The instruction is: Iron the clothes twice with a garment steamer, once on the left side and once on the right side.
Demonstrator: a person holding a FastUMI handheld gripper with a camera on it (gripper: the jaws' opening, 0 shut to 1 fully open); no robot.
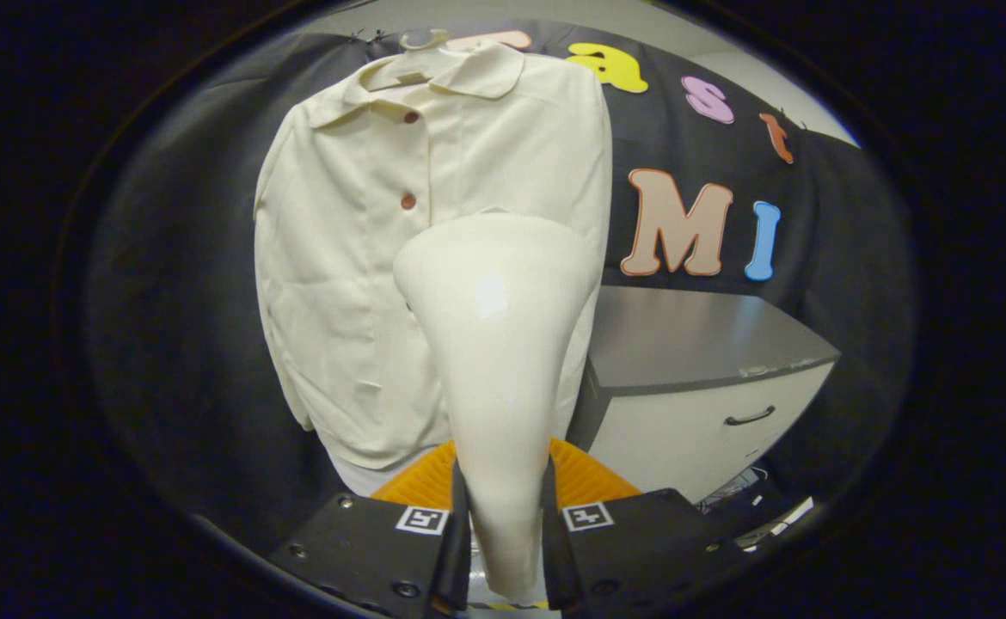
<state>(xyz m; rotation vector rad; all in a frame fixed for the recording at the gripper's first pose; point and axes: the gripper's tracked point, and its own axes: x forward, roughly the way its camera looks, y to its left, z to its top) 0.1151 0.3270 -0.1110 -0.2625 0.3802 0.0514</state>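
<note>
The garment steamer point(498, 361) is held in the claw point(503, 550), its narrow handle pinched between the two fingers, both of which are pressed against its sides. From that grip the steamer rises forward and away from the fingers, widening into a broad, rounded head whose glossy back is turned toward the camera; a patch of reflected light is seen on it.

Just beyond the head, the cream shirt point(357, 284) is hung against the black cloth wall point(176, 344). The steamer head is placed over the lower right part of the shirt's front, beside the button line; whether the head is touching the fabric cannot be told, since its face is hidden. Two reddish buttons point(408, 201) are seen above the head, and a rounded collar is laid open at the top. The shirt is carried on a pale hanger point(424, 39), whose hook is seen above the collar. Light creases are visible on the left side of the shirt, and the hem is seen to the left of the steamer's handle.

An orange ribbed object point(585, 477) is seen just ahead of the fingers, behind the handle and under the hem. To the right of the shirt, a cabinet point(709, 404) with a dark grey surface and a pale drawer front with a dark handle is set against the wall.
</note>
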